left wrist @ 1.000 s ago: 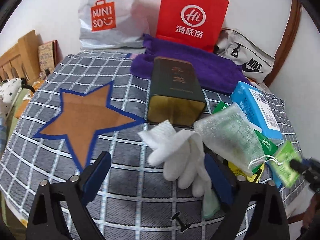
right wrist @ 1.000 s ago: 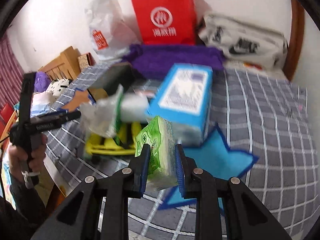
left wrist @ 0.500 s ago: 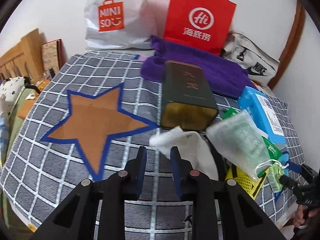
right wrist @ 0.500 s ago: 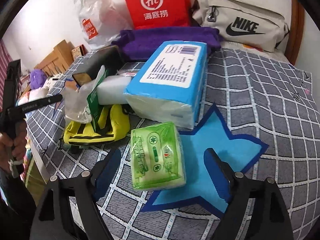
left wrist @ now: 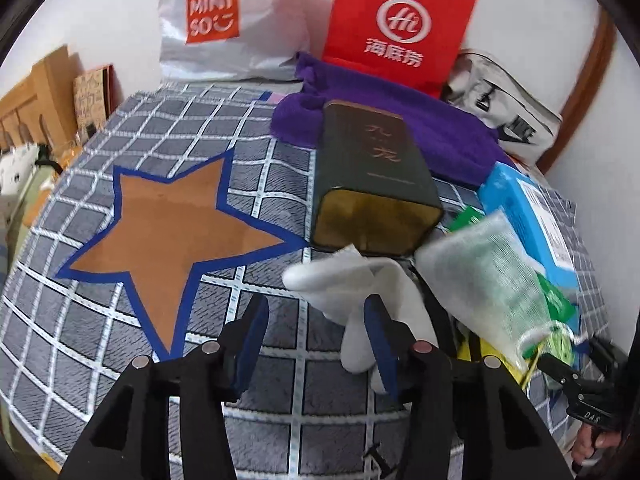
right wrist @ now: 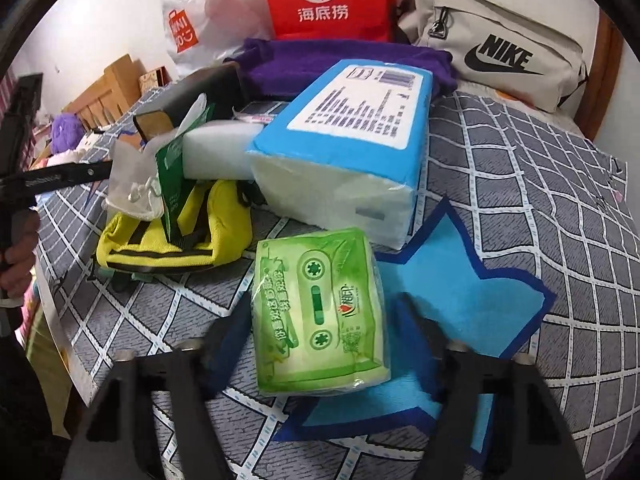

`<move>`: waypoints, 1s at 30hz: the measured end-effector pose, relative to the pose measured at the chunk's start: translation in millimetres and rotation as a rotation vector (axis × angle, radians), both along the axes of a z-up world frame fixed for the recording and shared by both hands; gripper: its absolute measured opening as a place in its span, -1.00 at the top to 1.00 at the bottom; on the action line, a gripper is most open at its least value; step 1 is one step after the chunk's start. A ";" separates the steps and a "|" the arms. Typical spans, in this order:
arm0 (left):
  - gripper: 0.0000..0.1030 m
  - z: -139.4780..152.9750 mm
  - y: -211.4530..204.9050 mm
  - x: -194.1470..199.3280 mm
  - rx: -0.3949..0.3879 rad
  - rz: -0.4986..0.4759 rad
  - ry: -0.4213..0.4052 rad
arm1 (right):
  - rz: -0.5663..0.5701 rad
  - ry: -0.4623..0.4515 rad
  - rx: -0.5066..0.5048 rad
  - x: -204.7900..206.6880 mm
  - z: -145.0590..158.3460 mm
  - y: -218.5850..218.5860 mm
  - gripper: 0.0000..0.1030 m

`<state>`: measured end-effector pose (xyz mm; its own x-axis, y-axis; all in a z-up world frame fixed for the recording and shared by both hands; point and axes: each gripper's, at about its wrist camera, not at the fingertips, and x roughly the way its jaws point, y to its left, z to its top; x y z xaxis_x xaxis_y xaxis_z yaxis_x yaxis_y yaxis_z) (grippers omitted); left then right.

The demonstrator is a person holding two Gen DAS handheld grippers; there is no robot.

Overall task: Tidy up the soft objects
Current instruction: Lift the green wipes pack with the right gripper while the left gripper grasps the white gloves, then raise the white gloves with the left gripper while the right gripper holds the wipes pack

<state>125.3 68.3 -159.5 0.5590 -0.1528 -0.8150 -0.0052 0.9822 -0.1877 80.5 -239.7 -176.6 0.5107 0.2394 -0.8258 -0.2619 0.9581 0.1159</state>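
Observation:
My left gripper [left wrist: 316, 332] hovers over the grey checked bedspread [left wrist: 120, 320], jaws opening, with only cloth between them. A white glove [left wrist: 344, 280] lies just beyond and behind its right finger [left wrist: 380, 344]. Left of it is an orange star patch [left wrist: 168, 232]. My right gripper [right wrist: 322, 336] straddles a green tissue pack [right wrist: 320, 312], jaws closing; its blurred pads stand close beside the pack's sides without pressing. The pack rests half on a blue star patch [right wrist: 460, 300].
A dark tin box [left wrist: 372, 184], a mesh pouch [left wrist: 484, 276], a big blue tissue pack [right wrist: 352, 148] and a yellow bag [right wrist: 176, 240] crowd the middle. A purple towel [left wrist: 440, 128], a red paper bag [left wrist: 400, 28] and a Nike bag [right wrist: 500, 48] line the wall.
The left jaws went from wide around the glove to shut, then parted halfway. The right gripper let the green pack down onto the blue star, opened wide, then narrowed around it.

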 end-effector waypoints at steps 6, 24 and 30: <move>0.27 -10.1 0.2 12.8 -0.061 0.013 -0.018 | 0.020 -0.011 0.052 1.3 8.6 -3.6 -0.01; 0.80 32.0 19.1 -10.4 -0.085 -0.007 -0.116 | -0.056 -0.097 0.088 -4.6 56.9 -26.0 -0.01; 0.81 52.7 24.7 -24.6 -0.085 0.001 -0.158 | -0.050 -0.120 0.082 -11.1 68.1 -22.9 -0.01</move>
